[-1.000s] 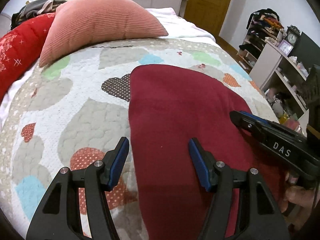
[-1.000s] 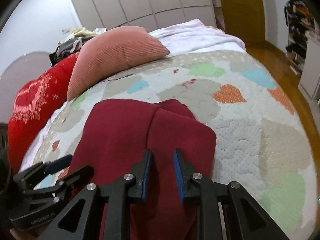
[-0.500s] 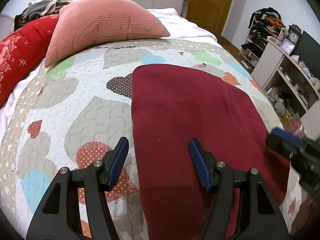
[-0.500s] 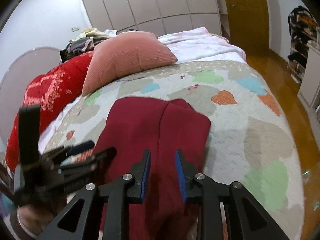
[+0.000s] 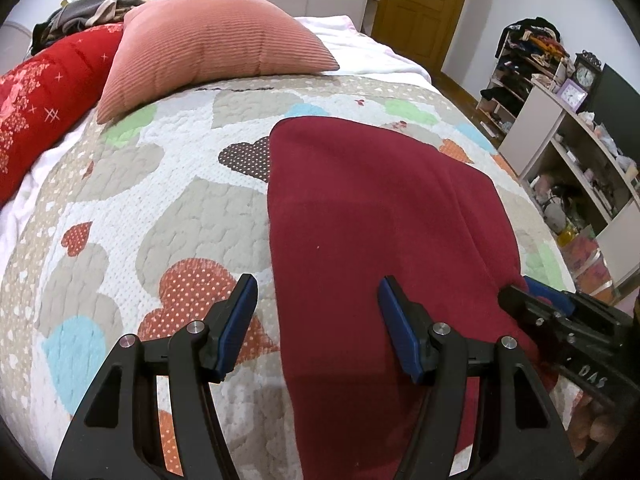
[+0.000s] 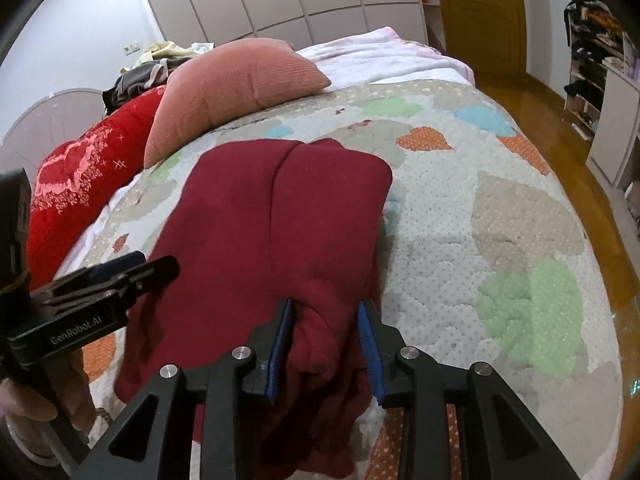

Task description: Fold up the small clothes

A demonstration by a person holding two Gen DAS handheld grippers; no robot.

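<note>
Now, left to right:
Left gripper (image 5: 316, 320): jaws spread wide, empty, straddling the near left edge of the dark red knit garment (image 5: 376, 216).
Garment: soft, folded lengthwise, lying flat on the quilted heart-patterned bedspread (image 5: 160, 208).
Right gripper (image 6: 326, 342): jaws have just been opening; a bunched fold of the garment's near right edge sits between them.
Far left: ribbed pink pillow (image 5: 208, 48).

Quilted bed (image 5: 168, 208): maroon garment (image 5: 372, 216), pillows (image 5: 212, 44)
</note>
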